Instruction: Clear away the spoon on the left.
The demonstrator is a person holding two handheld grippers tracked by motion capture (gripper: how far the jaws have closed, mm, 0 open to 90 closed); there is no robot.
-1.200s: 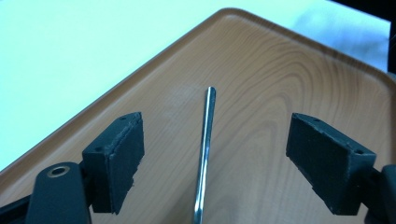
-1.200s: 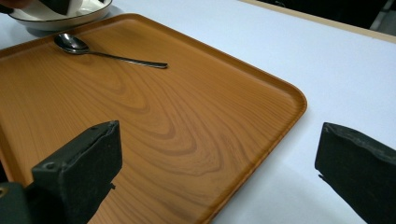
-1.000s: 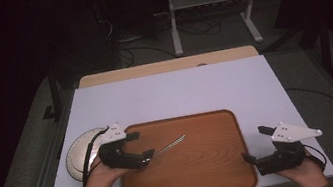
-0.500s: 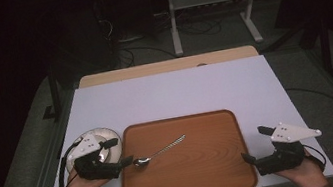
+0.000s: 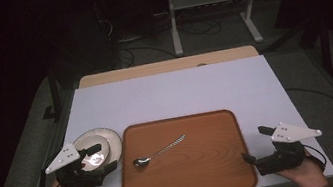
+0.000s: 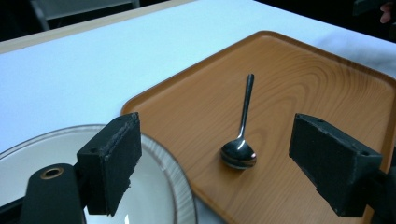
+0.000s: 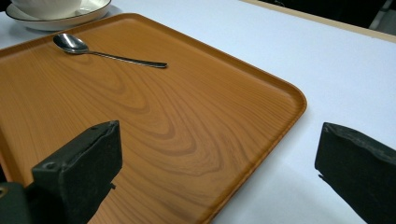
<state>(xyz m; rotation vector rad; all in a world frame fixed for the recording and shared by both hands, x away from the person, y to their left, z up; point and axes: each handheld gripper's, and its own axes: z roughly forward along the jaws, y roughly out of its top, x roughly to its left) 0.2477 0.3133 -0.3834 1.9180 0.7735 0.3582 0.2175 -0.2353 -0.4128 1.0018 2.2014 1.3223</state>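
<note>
Two grippers were recorded, both with jaws spread wide and holding nothing. The left gripper (image 5: 95,160) hovered over the plate (image 5: 110,136) at the near left of the table; its own view had one jaw above the plate's rim and the other above the tray. The right gripper (image 5: 256,145) sat at the tray's near right corner, one jaw over the wood and one over the table cover.

One spoon (image 5: 158,152), steel, lay flat on the tray (image 5: 193,180), bowl toward the plate, handle pointing away toward the tray's middle. It was apart from both grippers, nearer the left.

One tray, wood-grain, rounded corners, stood at the near centre of the table (image 5: 174,92), bearing the spoon alone.

One plate, pale with a striped rim, stood just beside the tray's left edge, touching or nearly so; which could not be told. The right gripper view showed a white cup or bowl (image 7: 46,7) sitting in it.

Progress, as judged: the spoon appeared placed on the tray, so that step looked done. The plate was not yet on the tray; the left gripper's position over it suggested it was the next item to be grasped. The right gripper appeared idle.
</note>
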